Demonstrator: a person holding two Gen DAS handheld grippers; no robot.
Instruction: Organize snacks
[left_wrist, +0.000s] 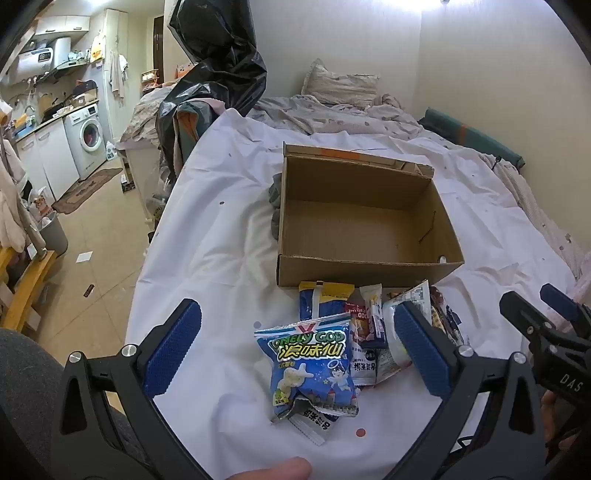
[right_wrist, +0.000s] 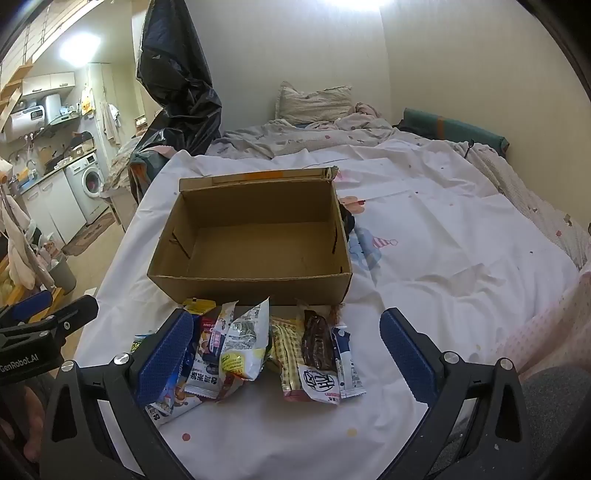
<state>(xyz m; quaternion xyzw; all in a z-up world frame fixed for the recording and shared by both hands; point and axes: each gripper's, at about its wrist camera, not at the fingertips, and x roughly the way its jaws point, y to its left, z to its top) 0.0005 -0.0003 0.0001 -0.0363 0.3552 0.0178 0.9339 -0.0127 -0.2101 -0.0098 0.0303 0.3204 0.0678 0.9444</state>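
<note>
The blue bag (left_wrist: 314, 365) covers most of a white packet (left_wrist: 314, 421) at its 6 o'clock. The box (left_wrist: 362, 218) hides part of a grey cloth (left_wrist: 275, 195) at its 9 o'clock. Small packet print is unreadable.

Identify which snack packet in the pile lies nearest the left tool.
The puffy blue foil bag with green-and-white lettering, lying between the open left tool's fingers. The other packets sit farther back, toward the empty brown cardboard box.

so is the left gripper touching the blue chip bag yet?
Apart. The left wrist view shows the left gripper open, with white sheet visible between each of its fingers and the blue chip bag.
</note>
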